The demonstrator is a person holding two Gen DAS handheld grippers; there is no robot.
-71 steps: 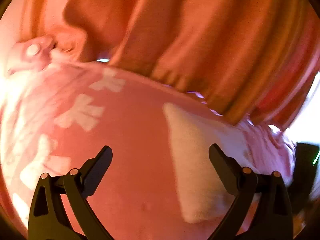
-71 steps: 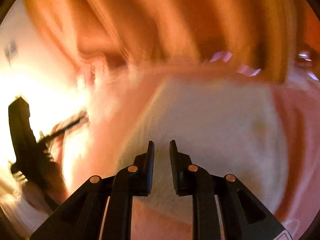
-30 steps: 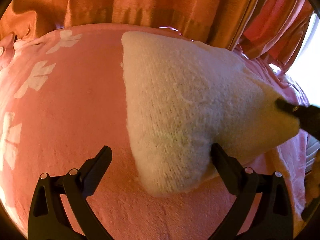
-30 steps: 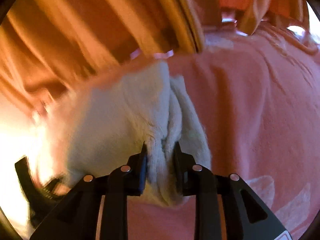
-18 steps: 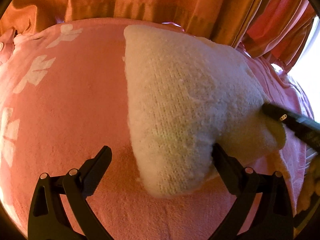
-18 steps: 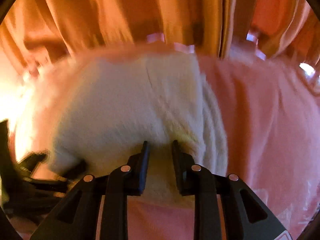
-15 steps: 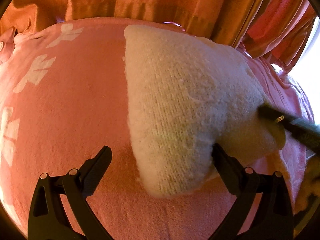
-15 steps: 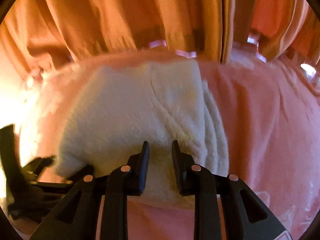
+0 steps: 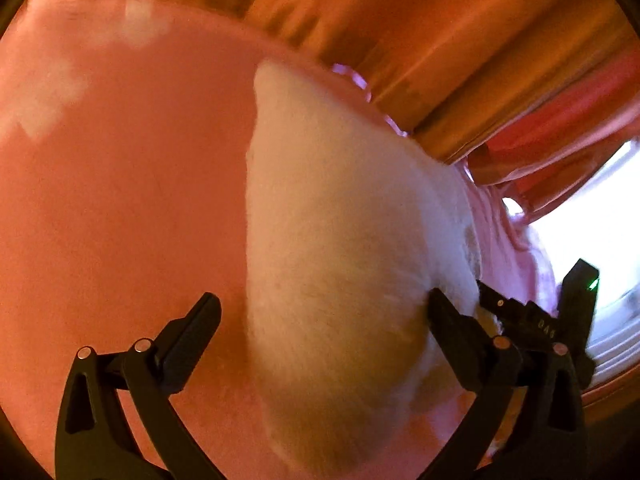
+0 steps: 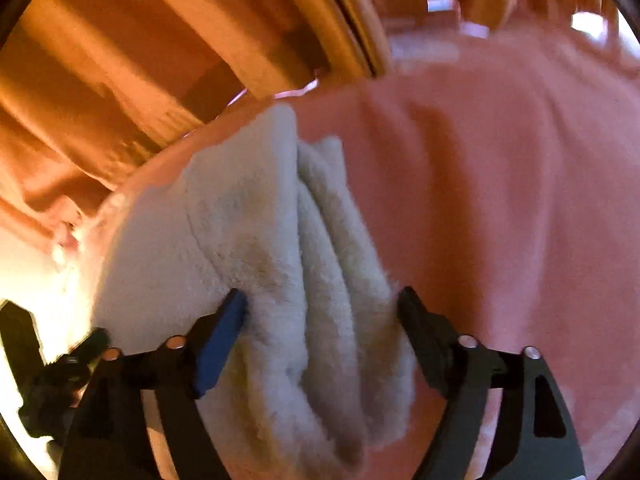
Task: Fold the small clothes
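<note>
Both grippers spread wide, the fold is down!

Our left gripper (image 9: pixel 324 312) and right gripper (image 10: pixel 322 308) stand open astride the fluffy cream knitted garment (image 9: pixel 340 248), lying layered on the pink fleece blanket (image 9: pixel 120 200) near orange curtains (image 9: pixel 460 60); we judge it released to settle.

Cream-white knit garment (image 9: pixel 336 248) on a pink blanket (image 9: pixel 120 200); orange curtains (image 9: pixel 460 40) behind.

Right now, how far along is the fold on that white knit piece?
Done: the white knit garment lies doubled on the pink blanket, stacked layers visible at its edge. In hand: nothing; right gripper and left gripper both stand open around it. Left: possibly tidying or another fold; can't tell.
</note>
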